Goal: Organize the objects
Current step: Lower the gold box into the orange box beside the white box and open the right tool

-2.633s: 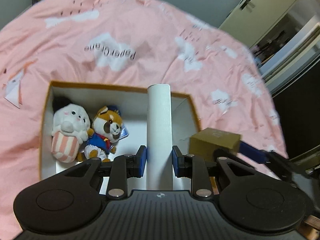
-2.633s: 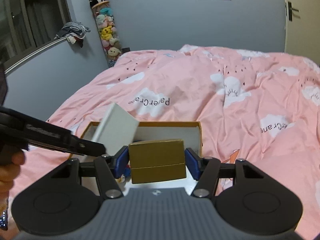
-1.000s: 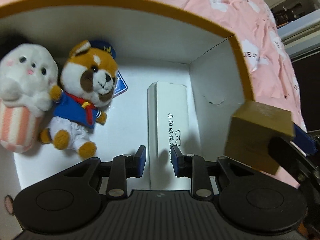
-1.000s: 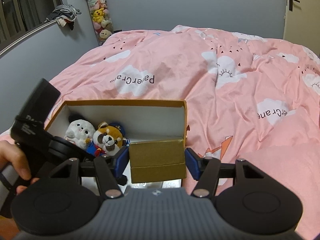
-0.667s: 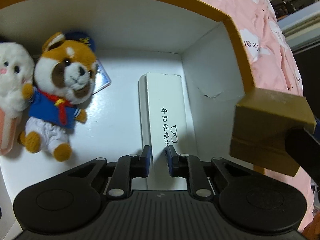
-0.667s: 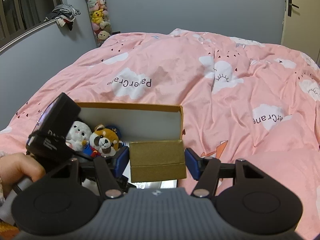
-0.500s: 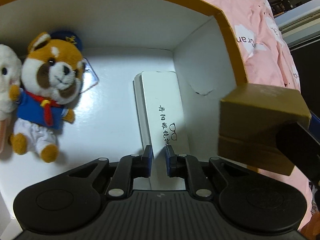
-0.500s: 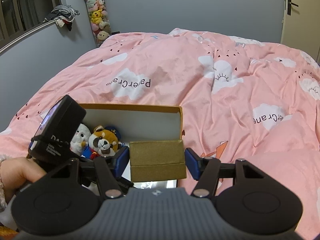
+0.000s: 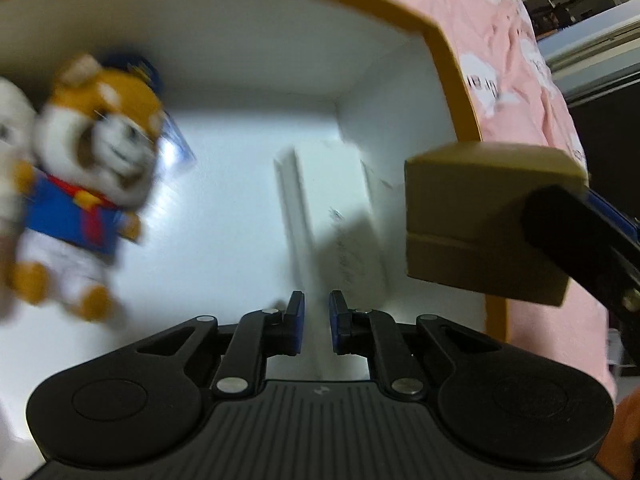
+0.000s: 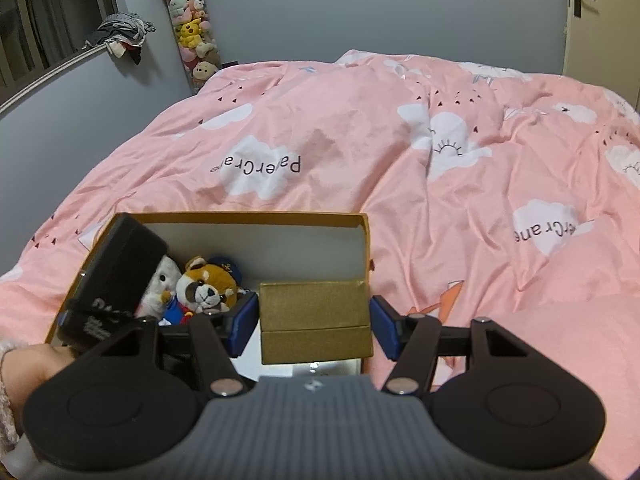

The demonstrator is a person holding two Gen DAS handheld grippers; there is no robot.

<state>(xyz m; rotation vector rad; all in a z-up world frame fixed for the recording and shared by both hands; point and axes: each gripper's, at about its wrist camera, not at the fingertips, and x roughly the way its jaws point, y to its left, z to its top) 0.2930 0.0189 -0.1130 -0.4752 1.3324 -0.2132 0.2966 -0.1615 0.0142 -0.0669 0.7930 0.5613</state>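
Gold cardboard box (image 10: 315, 322) held clamped in right gripper (image 10: 314, 324) above right end of orange-rimmed white storage box (image 10: 256, 216) on bed; left gripper (image 9: 316, 322) narrow, empty. Lowering beside long white case (image 9: 336, 216) judged next.

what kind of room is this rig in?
Most likely a bedroom: a bed under a pink cloud-print duvet, a hanging column of plush toys in the corner, clothes heaped on the window ledge, and a door at the right.

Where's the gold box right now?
The gold box is clamped in the right gripper, held above the right end of the open storage box, to the right of the white case lying inside.
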